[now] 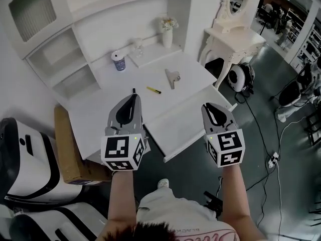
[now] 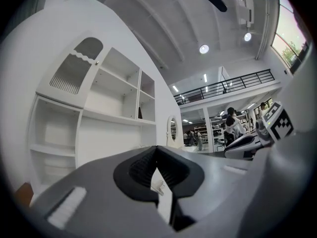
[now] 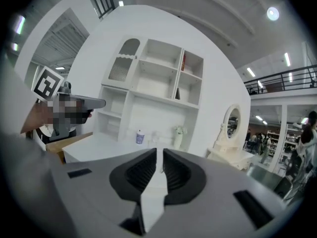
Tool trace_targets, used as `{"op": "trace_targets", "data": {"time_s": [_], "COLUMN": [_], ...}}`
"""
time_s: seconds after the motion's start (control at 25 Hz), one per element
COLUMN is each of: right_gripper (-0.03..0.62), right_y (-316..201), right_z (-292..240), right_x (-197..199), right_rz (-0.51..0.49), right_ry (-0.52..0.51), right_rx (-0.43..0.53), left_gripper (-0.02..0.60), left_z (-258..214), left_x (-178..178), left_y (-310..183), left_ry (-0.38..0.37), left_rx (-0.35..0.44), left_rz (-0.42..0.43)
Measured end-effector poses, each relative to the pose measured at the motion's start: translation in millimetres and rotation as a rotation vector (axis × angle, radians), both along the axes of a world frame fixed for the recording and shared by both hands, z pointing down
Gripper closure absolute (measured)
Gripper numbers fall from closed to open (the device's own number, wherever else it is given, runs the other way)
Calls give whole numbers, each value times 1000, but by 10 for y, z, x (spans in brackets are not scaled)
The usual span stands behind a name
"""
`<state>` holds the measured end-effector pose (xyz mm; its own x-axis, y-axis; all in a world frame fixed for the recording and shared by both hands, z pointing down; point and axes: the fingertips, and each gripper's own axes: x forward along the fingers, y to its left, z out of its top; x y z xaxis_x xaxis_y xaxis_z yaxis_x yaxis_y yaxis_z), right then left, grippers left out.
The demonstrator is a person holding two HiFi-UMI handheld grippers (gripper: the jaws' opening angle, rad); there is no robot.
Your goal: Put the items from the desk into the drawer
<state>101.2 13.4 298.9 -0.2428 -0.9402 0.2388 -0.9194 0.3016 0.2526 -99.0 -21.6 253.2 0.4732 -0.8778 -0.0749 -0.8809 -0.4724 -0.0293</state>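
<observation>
A white desk (image 1: 120,102) with a shelf unit carries a yellow pen (image 1: 153,90) and a grey angular tool (image 1: 172,78) near its middle. A blue-and-white cup (image 1: 119,61) stands further back. The drawer (image 1: 183,118) is pulled out at the desk's front right, and its inside looks bare. My left gripper (image 1: 133,93) hovers over the desk's front edge, just short of the pen, jaws together and empty. My right gripper (image 1: 206,106) hangs over the drawer's right end, jaws drawn in to a thin slit with nothing between them. Each gripper view, left gripper (image 2: 157,148) and right gripper (image 3: 160,152), shows no object held.
A vase of flowers (image 1: 168,30) and a small glass item (image 1: 136,46) stand at the desk's back. A cardboard box (image 1: 70,149) leans at the desk's left beside white machines (image 1: 25,159). A dressing table with mirror (image 1: 233,39) is on the right, with cables and a power strip (image 1: 273,159) on the floor.
</observation>
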Motion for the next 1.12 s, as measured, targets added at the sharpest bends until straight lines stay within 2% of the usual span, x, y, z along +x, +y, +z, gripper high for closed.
{"op": "trace_targets", "data": {"time_s": [0.08,0.16,0.2,0.64,1.12], "right_gripper": [569,489,473,473,473], "right_y": [-172,-331,-409,-1324,-2541], "right_z": [62,130,160,601,1419], "right_x": [12,15,15,204,430], "right_rz": [2,-5,-9,-16,-104], "right_ry": [-9,-16,-18,-11,-16], "right_rx": [-16,-44,-57,-160,-342], "left_gripper": [572,572,572,572,572], "left_z": [26,46,55,362,721], "left_x": [20,30,33,180,386], "left_y": [-160,-295,-355,-928,-1635], "left_ry": [-5,-9,-10,-23,-53], "left_rx": [-4,-7,-9,-78,-152], "left_rz": [8,10,9,-39,-190]}}
